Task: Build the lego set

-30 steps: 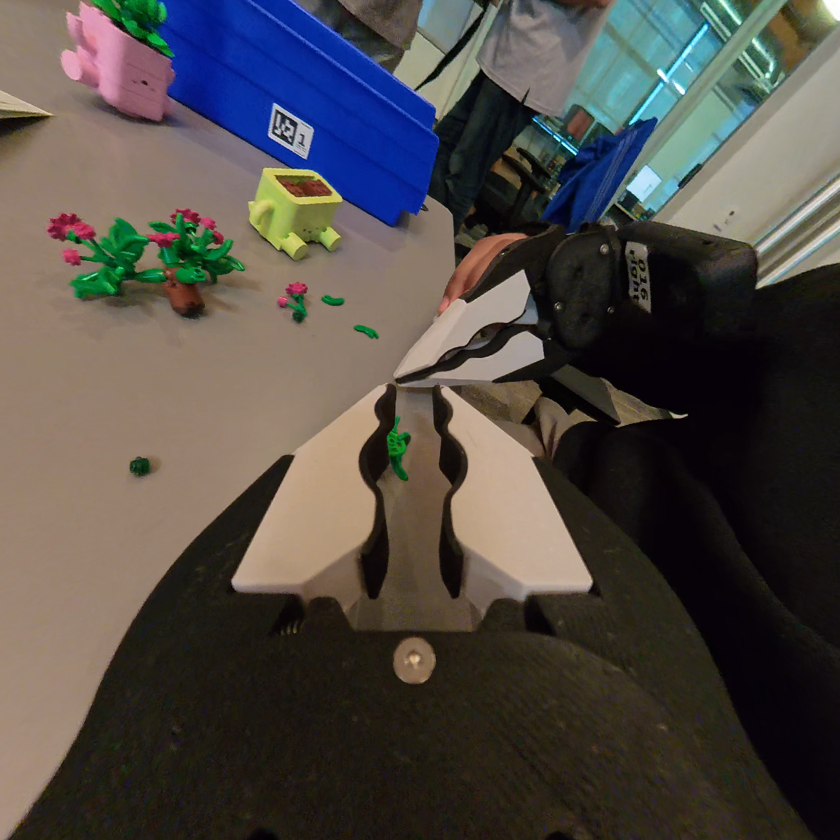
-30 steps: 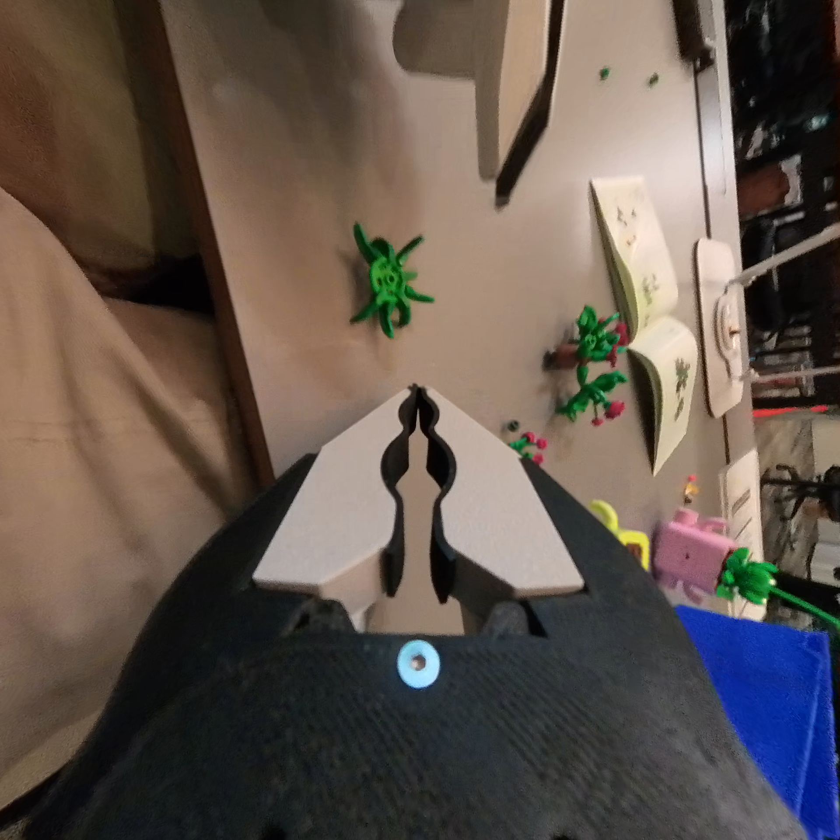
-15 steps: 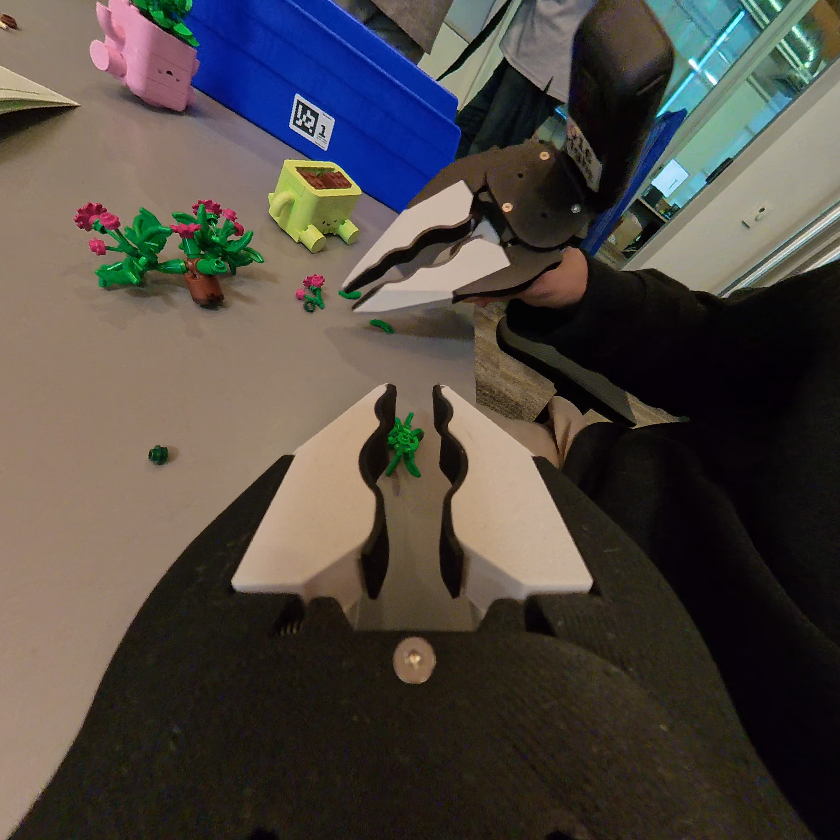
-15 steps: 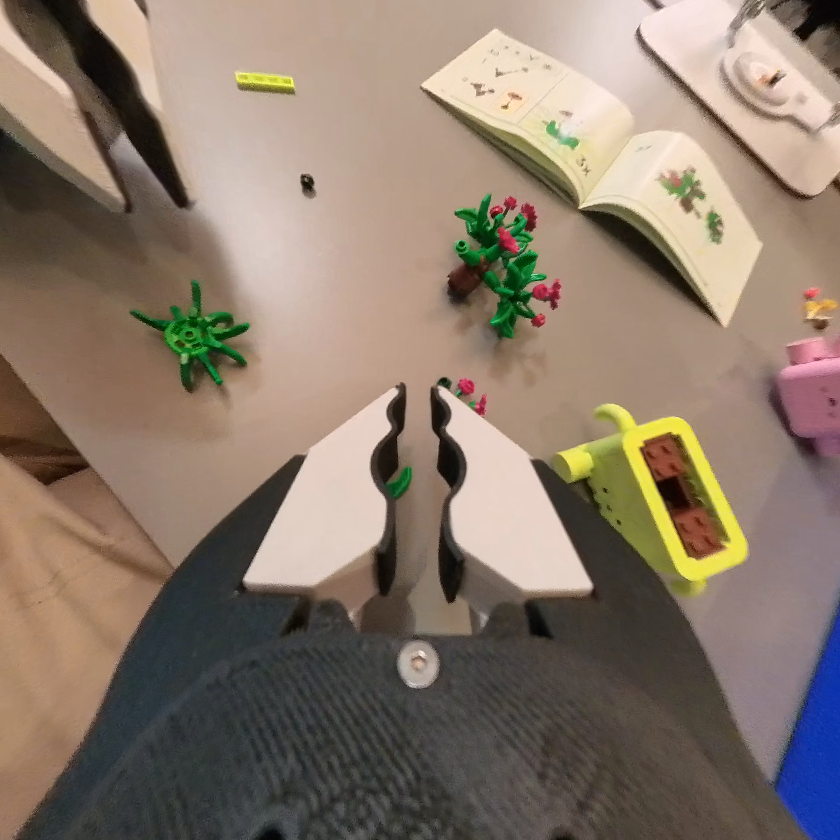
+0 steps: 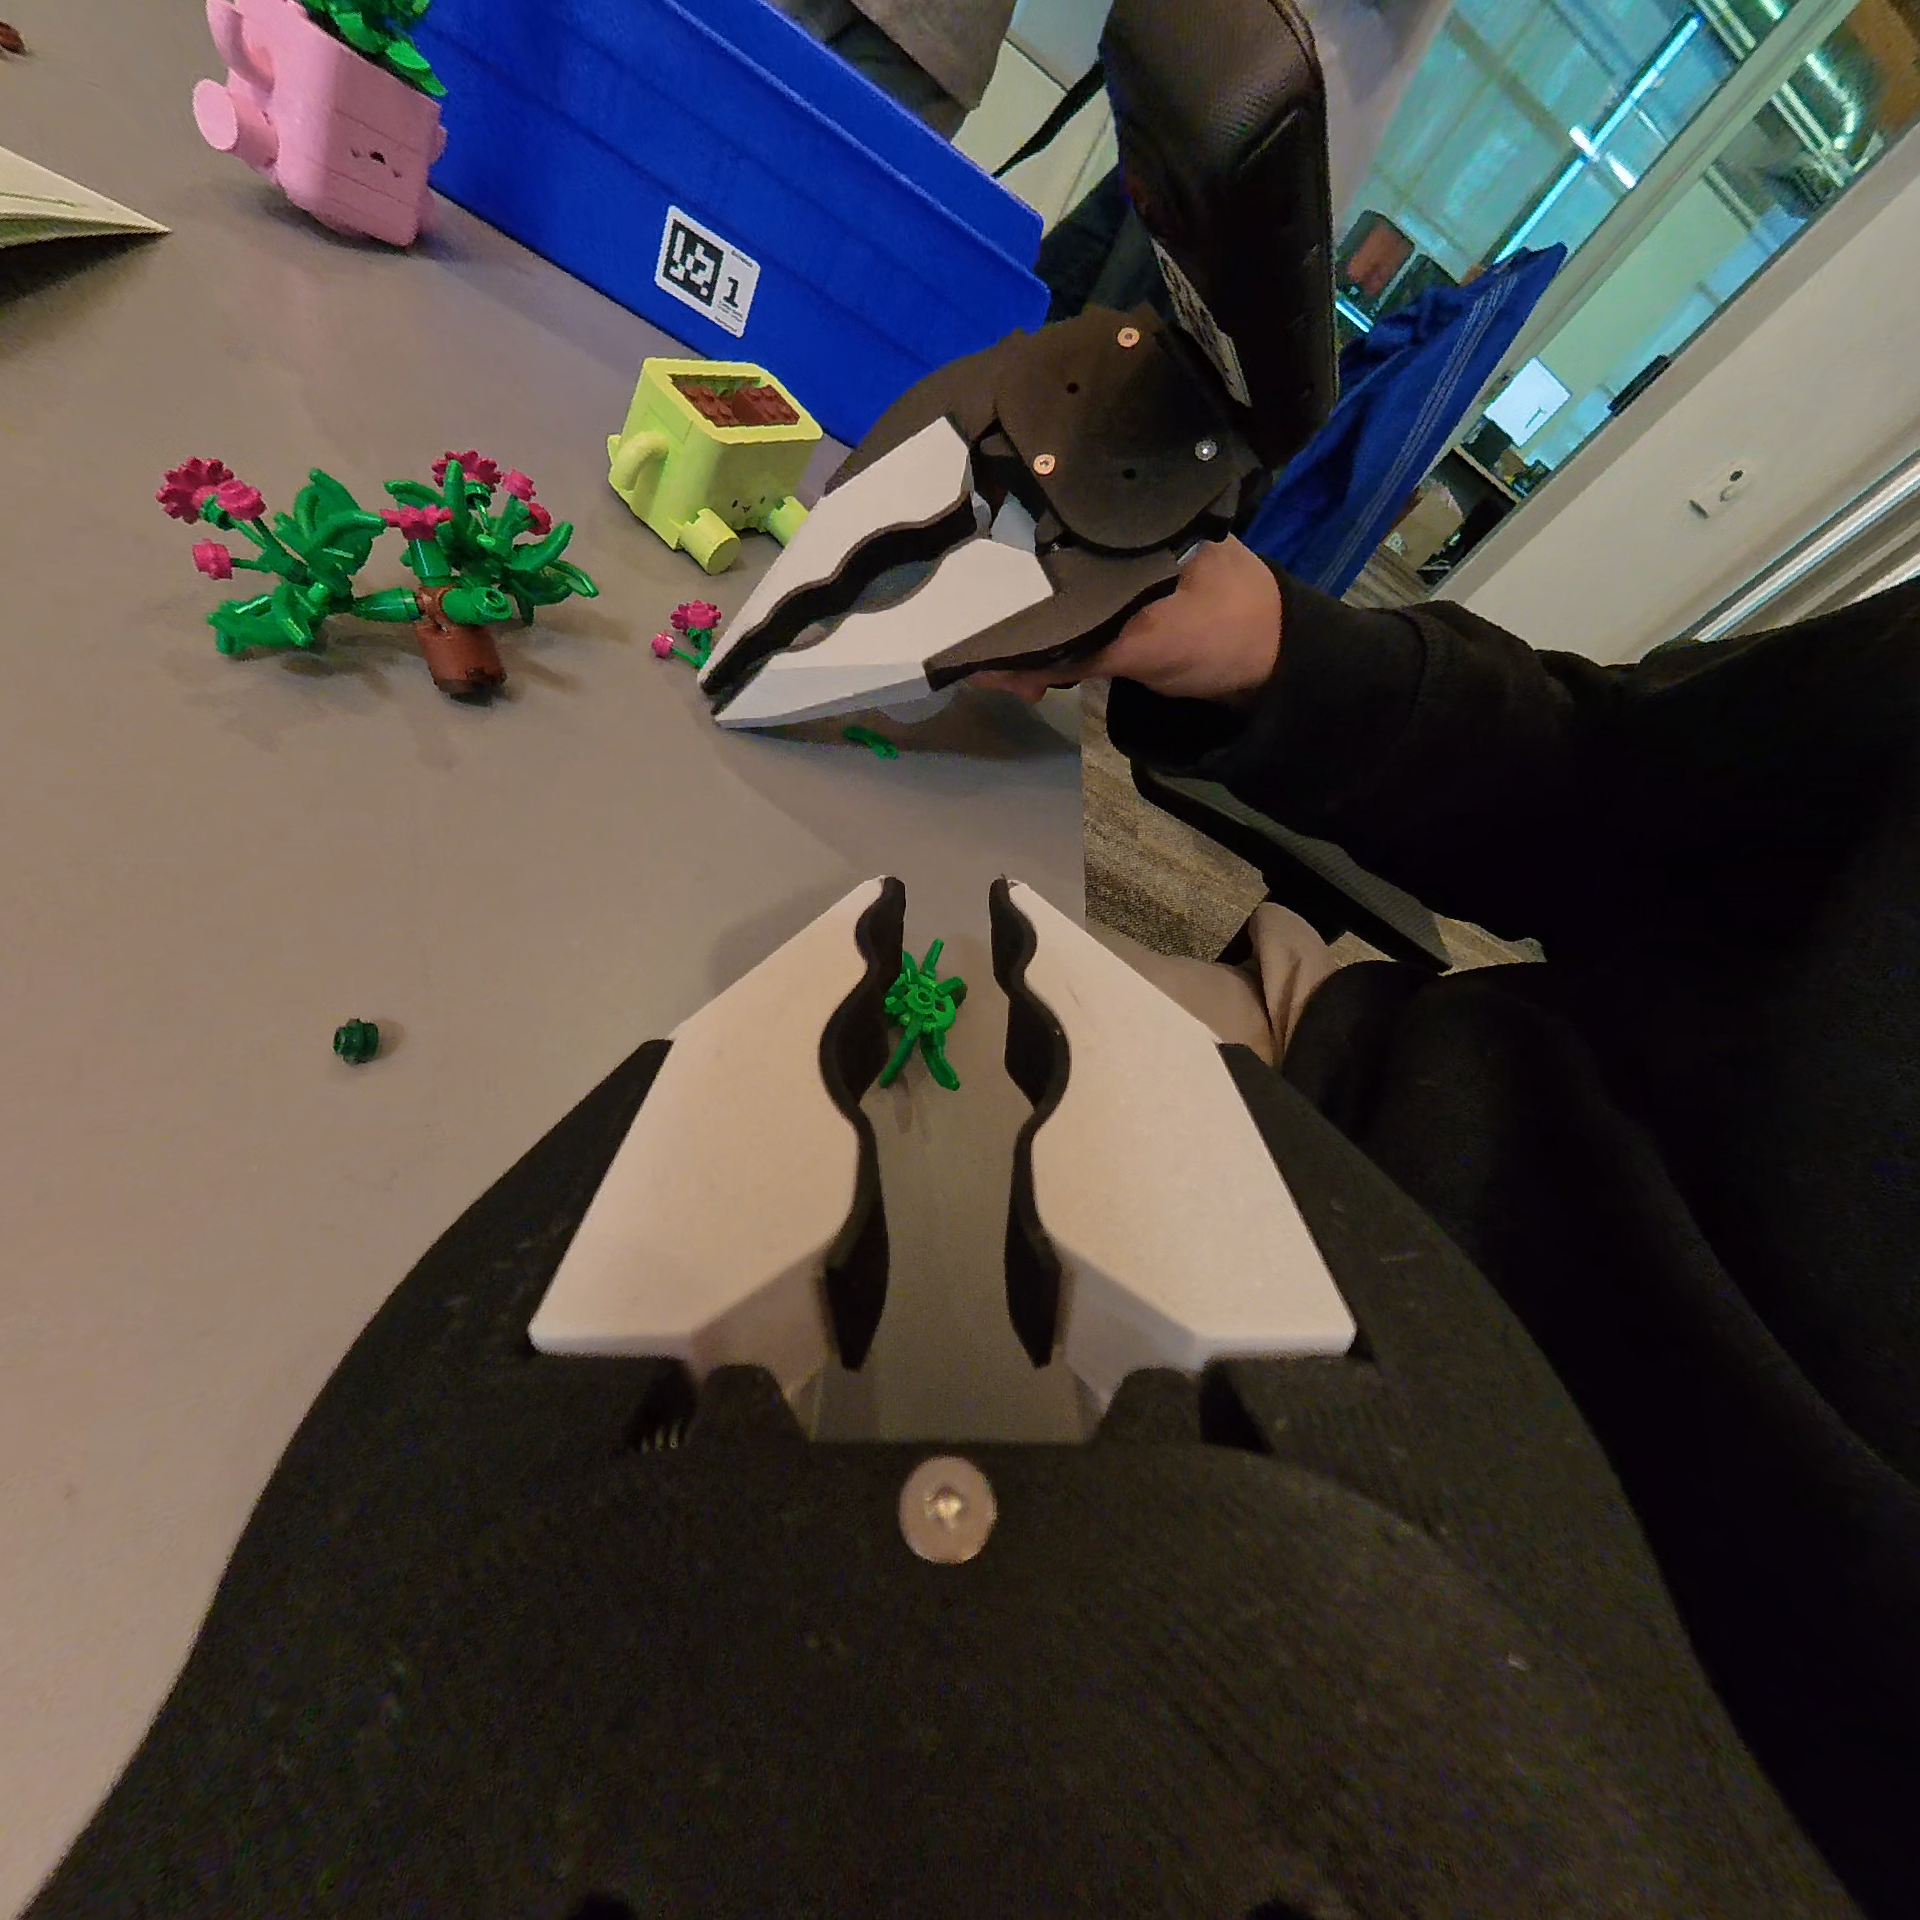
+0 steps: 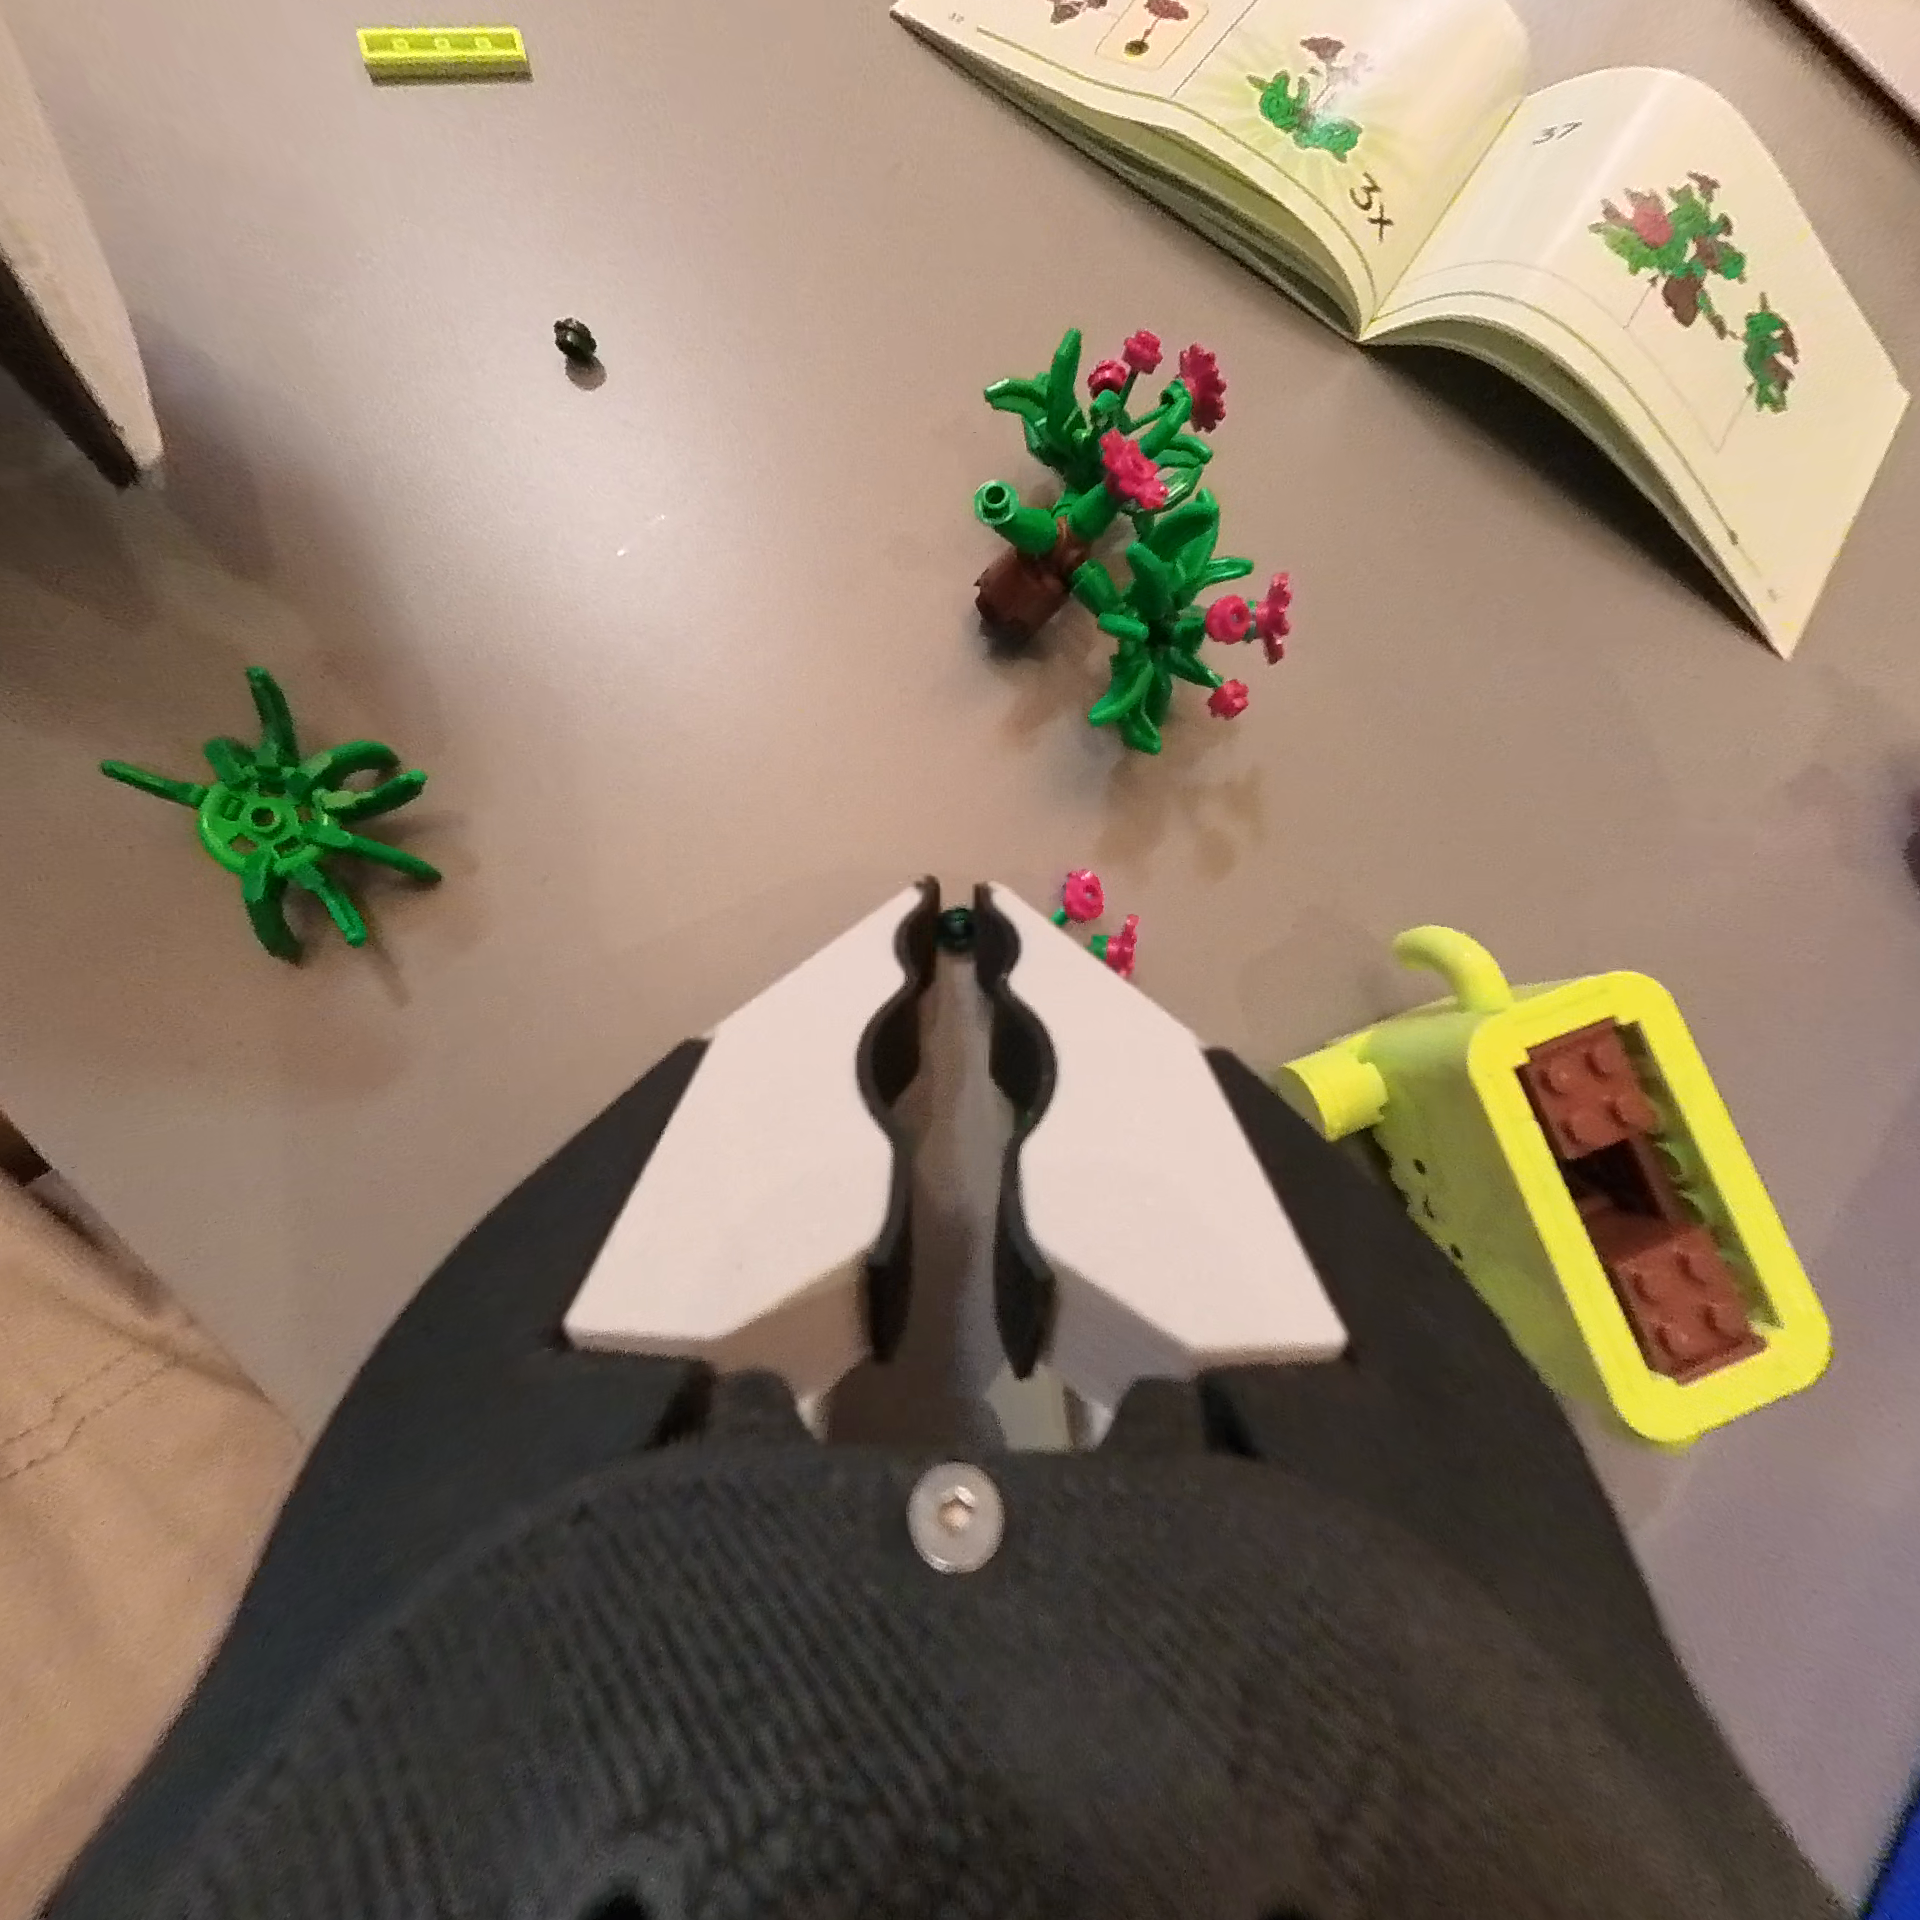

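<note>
Progress looks roughly mid-build, judging by what's on the grey worktop (image 6: 727, 520). Done: a pink pot (image 5: 332, 156) w/ green leaves already planted, far back by the blue bin (image 5: 727, 187); a flowering plant sub-assembly (image 6: 1122, 540) (brown stem, green leaves, magenta blooms) lying on its side, not yet in any pot. The lime-green pot (image 6: 1558, 1195) is built but tipped over, brown bricks inside, nothing planted. Loose bits left: a green leaf whorl (image 6: 281, 821), a small magenta flower sprig (image 6: 1101, 920), a dark green stud (image 5: 356, 1040), a lime flat piece (image 6: 442, 52), a small green leaf (image 5: 871, 740). The instruction booklet (image 6: 1455, 260) lies open beyond the plant. Left gripper (image 5: 943, 894) is open & empty, low over the worktop w/ the leaf whorl lying between its fingers, no contact visible. Right gripper (image 6: 956, 904) is nearly closed, a narrow gap at the tips w/ a tiny dark green bit there by the sprig; can't tell if it's actually pinched or just on the worktop underneath. Left to do, prob: attach remaining sprig/leaves, seat the plant in the lime pot, stand the pot up.
</note>
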Motion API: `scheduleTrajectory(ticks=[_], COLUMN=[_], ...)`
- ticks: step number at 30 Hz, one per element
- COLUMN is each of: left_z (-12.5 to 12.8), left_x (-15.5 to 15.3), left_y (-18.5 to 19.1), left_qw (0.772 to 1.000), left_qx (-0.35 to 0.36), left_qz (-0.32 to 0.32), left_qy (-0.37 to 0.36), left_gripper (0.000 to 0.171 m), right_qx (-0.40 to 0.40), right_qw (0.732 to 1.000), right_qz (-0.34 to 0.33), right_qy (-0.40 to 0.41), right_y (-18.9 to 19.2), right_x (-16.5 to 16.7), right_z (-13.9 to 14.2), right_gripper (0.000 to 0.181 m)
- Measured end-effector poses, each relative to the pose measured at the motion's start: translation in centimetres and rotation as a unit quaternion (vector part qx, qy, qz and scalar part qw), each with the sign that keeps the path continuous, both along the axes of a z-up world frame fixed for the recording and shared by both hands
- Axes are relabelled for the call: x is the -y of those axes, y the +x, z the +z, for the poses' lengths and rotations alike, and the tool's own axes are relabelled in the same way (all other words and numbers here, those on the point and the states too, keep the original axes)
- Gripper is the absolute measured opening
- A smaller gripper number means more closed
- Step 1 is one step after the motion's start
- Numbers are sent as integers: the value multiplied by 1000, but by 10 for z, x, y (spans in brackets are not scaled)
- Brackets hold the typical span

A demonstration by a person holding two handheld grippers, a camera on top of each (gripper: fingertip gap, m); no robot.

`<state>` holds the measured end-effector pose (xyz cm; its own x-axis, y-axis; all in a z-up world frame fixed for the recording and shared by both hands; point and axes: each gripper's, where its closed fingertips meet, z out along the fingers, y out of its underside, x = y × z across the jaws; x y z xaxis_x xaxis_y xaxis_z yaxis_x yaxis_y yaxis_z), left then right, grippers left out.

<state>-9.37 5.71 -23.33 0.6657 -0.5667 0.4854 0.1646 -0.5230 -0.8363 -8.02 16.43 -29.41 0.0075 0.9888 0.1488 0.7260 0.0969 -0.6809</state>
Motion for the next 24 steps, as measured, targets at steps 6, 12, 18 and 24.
scheduleTrajectory(ticks=[6, 12, 18, 24], left_z=[8, 45, 68, 48], left_x=[0, -5, -2, -10], left_y=[-1, 1, -2, -52], left_qw=[1000, 986, 951, 947], left_qx=[16, -22, -119, -149], left_qz=[1, 70, 148, 218], left_qy=[21, 152, 246, 185], left_gripper=[17, 36, 23, 8], right_qx=[-101, -340, -357, -333], right_qw=[990, 806, 685, 769], right_qz=[33, 30, 18, -7], right_qy=[-96, -483, -634, -546], right_y=[-13, -22, -27, -29], right_x=[33, 79, 101, 95], right_z=[39, 135, 137, 119], right_gripper=[4, 2, 0, 0])
